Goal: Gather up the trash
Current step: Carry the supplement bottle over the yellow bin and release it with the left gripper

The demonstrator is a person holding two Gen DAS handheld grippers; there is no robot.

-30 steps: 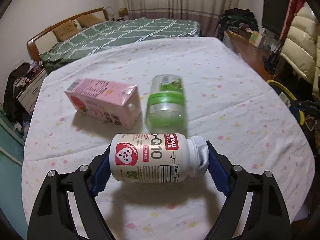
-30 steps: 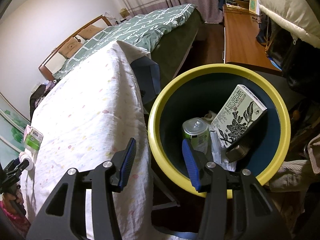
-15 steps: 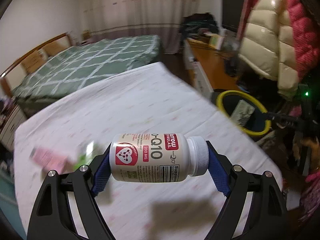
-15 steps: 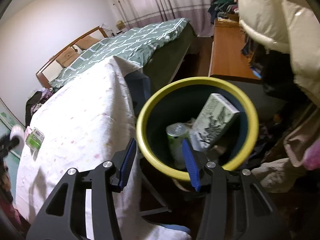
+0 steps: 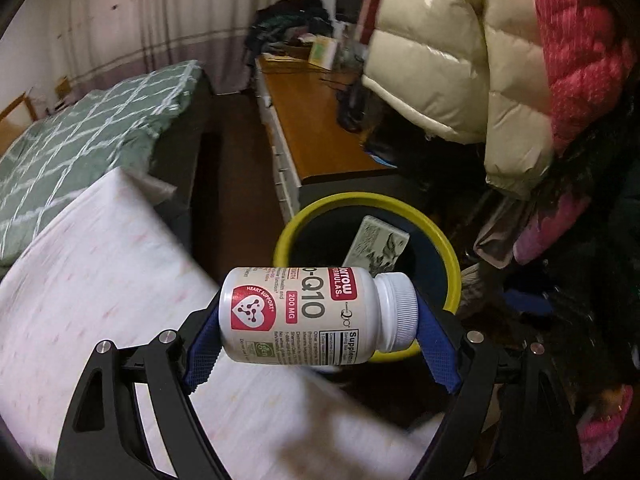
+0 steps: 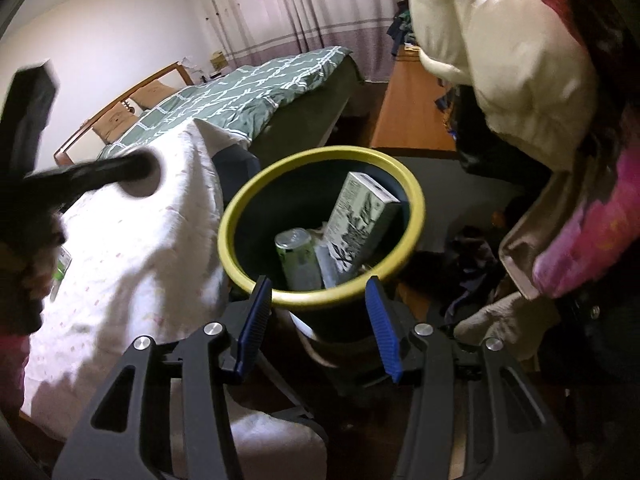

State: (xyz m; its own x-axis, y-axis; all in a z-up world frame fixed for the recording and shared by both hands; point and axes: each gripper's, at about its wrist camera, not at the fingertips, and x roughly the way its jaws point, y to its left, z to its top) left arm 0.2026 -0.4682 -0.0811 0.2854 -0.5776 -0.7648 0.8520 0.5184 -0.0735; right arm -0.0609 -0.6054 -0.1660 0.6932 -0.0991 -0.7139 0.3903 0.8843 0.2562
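1. Left gripper (image 5: 318, 350), lower centre of the left wrist view: blue pads clamped on a white supplement bottle (image 5: 304, 316), one pad against the bottle's base, the other against its white ribbed cap. Bottle lies sideways across the jaws, cap toward frame right, red heart emblem at its left end.
2. Just behind the bottle, centre-right of the same view: yellow-rimmed bin (image 5: 448, 252) with a dark inside. The bottle overlaps the bin's near rim in the picture; how high it sits over the bin, cannot tell.
3. Right gripper (image 6: 318, 326), lower centre of the right wrist view: jaws apart, nothing between the blue pads; the bin's near rim shows through the gap.
4. Inside the bin (image 6: 236, 216) in the right wrist view: a pale carton (image 6: 362, 216) with leaf print, leaning upright against the far right wall; a green can (image 6: 298, 258) to its left, top up.
5. Left of the bin in both views: table under a white speckled cloth (image 6: 132, 260).
6. Upper left of both frames: bed with green checked cover (image 5: 80, 148).
7. Upper right: cream puffer jacket (image 5: 452, 52) hanging above the bin, pink garment beside it.
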